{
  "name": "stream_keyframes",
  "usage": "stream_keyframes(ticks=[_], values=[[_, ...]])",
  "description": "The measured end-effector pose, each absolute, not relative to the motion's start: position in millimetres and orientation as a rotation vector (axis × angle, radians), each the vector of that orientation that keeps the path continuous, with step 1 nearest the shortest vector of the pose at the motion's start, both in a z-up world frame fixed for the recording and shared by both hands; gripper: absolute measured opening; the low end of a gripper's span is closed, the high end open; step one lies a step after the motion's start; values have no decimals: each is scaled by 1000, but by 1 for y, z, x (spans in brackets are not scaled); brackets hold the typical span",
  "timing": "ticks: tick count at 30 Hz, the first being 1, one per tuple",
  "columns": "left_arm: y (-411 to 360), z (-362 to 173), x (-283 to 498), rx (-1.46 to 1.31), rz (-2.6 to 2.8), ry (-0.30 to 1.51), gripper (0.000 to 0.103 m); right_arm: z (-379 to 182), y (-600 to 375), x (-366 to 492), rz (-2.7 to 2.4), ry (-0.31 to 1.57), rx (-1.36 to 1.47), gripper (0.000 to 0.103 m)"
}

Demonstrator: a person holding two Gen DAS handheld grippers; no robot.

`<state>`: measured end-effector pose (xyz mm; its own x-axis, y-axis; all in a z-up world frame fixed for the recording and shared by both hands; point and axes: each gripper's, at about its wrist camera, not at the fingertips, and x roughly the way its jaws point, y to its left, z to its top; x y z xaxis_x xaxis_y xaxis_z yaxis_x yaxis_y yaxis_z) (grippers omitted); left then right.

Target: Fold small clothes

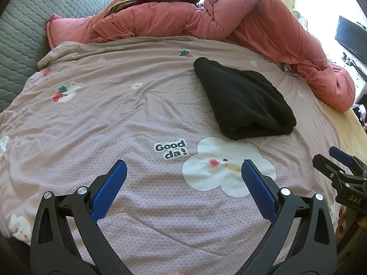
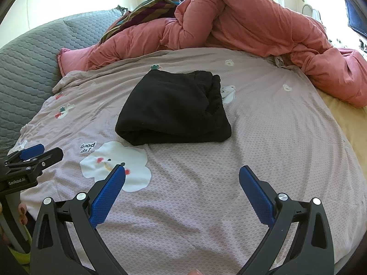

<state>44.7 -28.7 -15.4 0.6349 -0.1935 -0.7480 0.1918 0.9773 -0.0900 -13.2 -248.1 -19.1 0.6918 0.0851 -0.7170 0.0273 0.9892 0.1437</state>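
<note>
Black garment (image 2: 172, 107): folded into a thick bundle, lying on the mauve bedspread (image 2: 252, 137) past the cloud print (image 2: 114, 167).
Left gripper (image 1: 183, 174): jaws wide, empty, above the bedspread, short of the garment.
Right gripper (image 2: 182, 178): jaws wide, empty, garment straight ahead, apart.
Pink duvet (image 2: 252, 23): heaped along the far edge.

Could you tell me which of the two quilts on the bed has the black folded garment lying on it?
The flat mauve cartoon-print quilt carries the black folded garment. The other, the plain salmon-pink quilt, lies bunched up behind it with no garment on it.
</note>
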Motion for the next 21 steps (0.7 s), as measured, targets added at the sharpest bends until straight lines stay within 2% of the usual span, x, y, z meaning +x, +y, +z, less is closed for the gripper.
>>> stream_keyframes(ticks=[21], values=[[-28, -13, 44, 2, -210, 858, 93, -17, -251, -15, 29, 808, 147, 99]])
